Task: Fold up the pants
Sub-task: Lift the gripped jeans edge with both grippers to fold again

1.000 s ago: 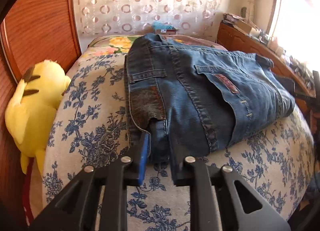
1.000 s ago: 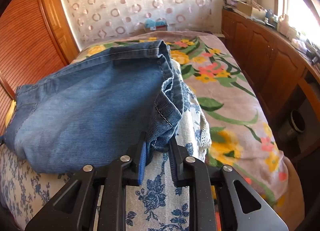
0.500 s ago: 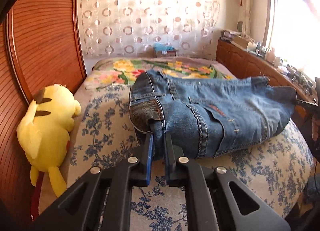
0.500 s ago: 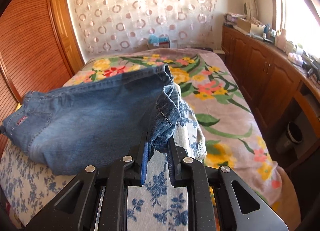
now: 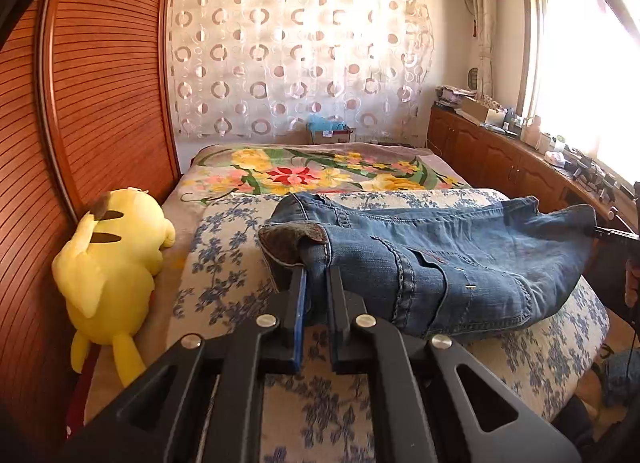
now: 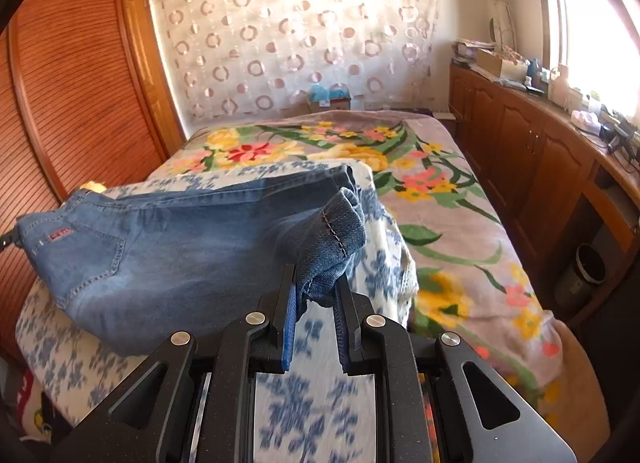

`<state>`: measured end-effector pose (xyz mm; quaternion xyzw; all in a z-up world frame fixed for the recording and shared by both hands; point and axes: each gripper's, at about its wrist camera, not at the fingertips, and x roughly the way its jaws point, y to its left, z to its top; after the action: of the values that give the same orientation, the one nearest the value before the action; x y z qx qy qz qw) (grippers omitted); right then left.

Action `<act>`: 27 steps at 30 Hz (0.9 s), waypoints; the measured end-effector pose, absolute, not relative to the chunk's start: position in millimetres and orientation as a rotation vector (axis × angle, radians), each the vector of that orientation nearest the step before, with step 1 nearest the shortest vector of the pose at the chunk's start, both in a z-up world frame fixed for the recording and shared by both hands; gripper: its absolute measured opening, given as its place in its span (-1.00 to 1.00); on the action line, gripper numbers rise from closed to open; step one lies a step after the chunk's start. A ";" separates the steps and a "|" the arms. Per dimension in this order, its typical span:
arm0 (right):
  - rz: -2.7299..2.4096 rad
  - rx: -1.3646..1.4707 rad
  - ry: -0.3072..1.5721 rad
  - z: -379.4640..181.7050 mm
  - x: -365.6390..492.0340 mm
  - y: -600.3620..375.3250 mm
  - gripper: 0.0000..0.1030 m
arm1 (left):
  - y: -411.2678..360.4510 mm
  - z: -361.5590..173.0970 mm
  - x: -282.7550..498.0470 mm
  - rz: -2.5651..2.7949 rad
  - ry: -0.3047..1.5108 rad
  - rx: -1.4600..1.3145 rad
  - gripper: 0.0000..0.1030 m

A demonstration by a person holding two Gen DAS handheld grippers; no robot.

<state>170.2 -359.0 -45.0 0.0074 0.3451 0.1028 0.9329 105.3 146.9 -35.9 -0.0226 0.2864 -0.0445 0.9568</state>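
Blue jeans [image 5: 440, 259] hang stretched between my two grippers, lifted partly off the blue-flowered bed cover [image 5: 224, 263]. My left gripper [image 5: 318, 275] is shut on the waistband corner, beside the brown leather patch [image 5: 288, 243]. In the right wrist view the jeans [image 6: 180, 247] sag to the left, and my right gripper [image 6: 318, 283] is shut on the bunched leg hems [image 6: 340, 231]. The right gripper also shows at the right edge of the left wrist view, gripping the far end of the jeans; a hand [image 5: 632, 283] holds it.
A yellow plush toy [image 5: 112, 263] lies at the bed's left edge against a slatted wooden wardrobe [image 5: 92, 103]. A floral blanket [image 6: 440, 199] covers the far and right bed. Wooden cabinets [image 6: 540, 167] with clutter line the right wall; a bin [image 6: 580, 275] stands below.
Both grippers have risen and drawn back, lifting the jeans' ends off the bed. The left jaws closed tighter on the waistband. The jeans now hang stretched between them.
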 end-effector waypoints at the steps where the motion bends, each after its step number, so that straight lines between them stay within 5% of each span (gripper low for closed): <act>1: 0.212 0.013 0.706 -45.0 163.0 -357.7 -0.73 | 148.7 -36.1 98.0 -0.087 0.579 -0.047 -0.90; 20: 0.257 0.003 0.752 -71.8 82.0 -360.1 -0.72 | 150.0 -62.7 45.3 -0.068 0.658 -0.024 -0.88; 27: 0.239 -0.001 0.775 -73.0 78.4 -360.7 -0.60 | 161.2 -74.0 42.3 -0.062 0.689 -0.048 -0.69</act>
<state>78.4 -360.7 -73.0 -0.0007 0.3771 0.1162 0.9189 42.3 161.2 -74.0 -0.0234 0.3374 -0.0304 0.9406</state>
